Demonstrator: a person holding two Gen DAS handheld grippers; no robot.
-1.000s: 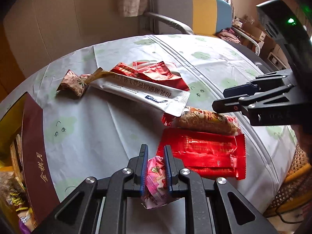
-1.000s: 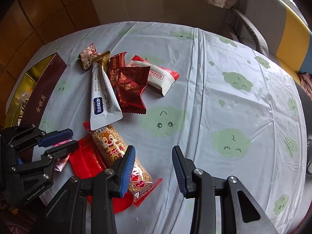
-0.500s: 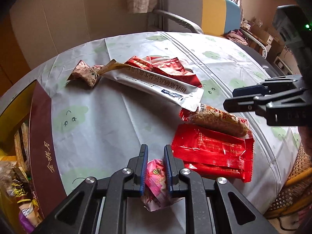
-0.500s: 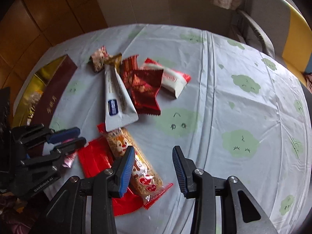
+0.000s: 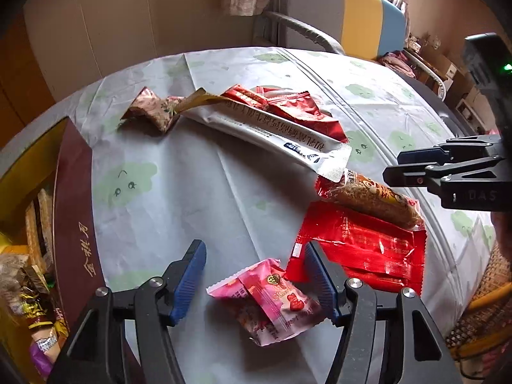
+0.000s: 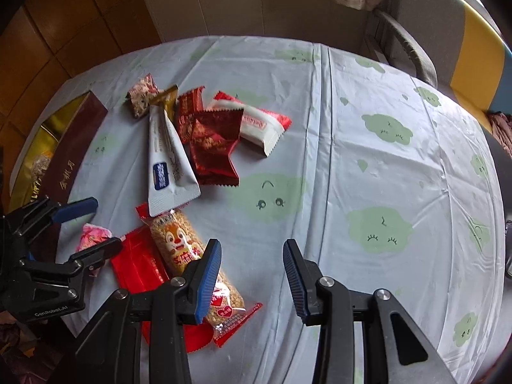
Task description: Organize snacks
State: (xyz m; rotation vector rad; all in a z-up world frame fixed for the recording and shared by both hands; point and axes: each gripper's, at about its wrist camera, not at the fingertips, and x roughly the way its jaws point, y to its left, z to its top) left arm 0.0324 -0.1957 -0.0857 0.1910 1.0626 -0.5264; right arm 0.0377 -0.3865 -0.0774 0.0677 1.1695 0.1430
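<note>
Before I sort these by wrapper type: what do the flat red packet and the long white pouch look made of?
Flat red packet: glossy plastic film, probably; it crinkles and throws bright highlights. Long white pouch: matte, smooth laminate with crimped sealed ends, possibly foil-lined, though the pictures cannot settle that.

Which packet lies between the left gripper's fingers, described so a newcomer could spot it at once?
Start at the maroon and gold box on the table's left edge, then go right to the left gripper, whose jaws are opening. Between them, untouched, lies a small pink packet with a red bear print, the only pink wrapper, beside the flat red packet.
</note>
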